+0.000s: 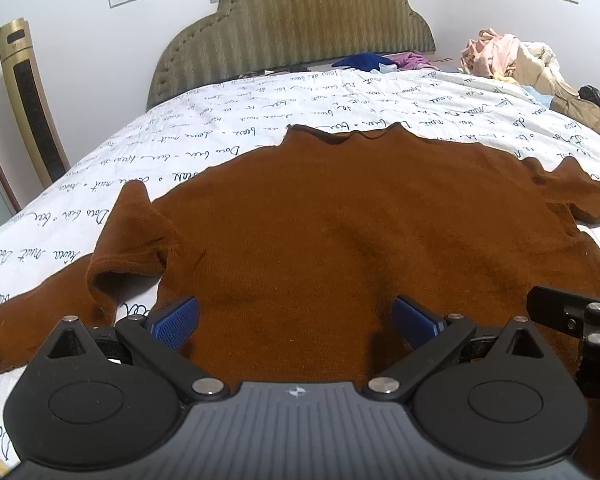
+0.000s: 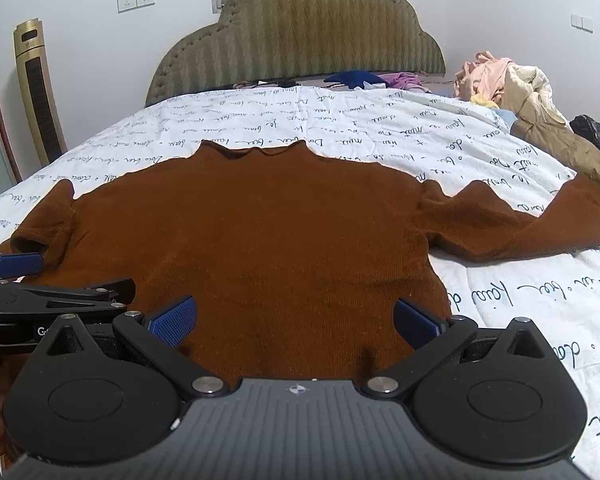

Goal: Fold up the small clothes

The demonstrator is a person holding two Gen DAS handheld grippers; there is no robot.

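Note:
A brown long-sleeved sweater (image 1: pixel 324 216) lies flat on the bed, collar toward the headboard, both sleeves spread out sideways. It also shows in the right wrist view (image 2: pixel 276 220). My left gripper (image 1: pixel 296 320) is open, its blue pads just above the sweater's hem on the left half. My right gripper (image 2: pixel 296 320) is open and empty over the hem on the right half. The two grippers sit side by side; part of the right one shows at the left view's edge (image 1: pixel 568 320), and the left one at the right view's edge (image 2: pixel 52 304).
The bed has a white sheet with black script (image 1: pixel 260 112) and an olive padded headboard (image 1: pixel 300 32). A heap of pale clothes (image 1: pixel 512 60) lies at the far right, blue and purple garments (image 1: pixel 376 60) by the headboard. A gold tower fan (image 1: pixel 32 100) stands left.

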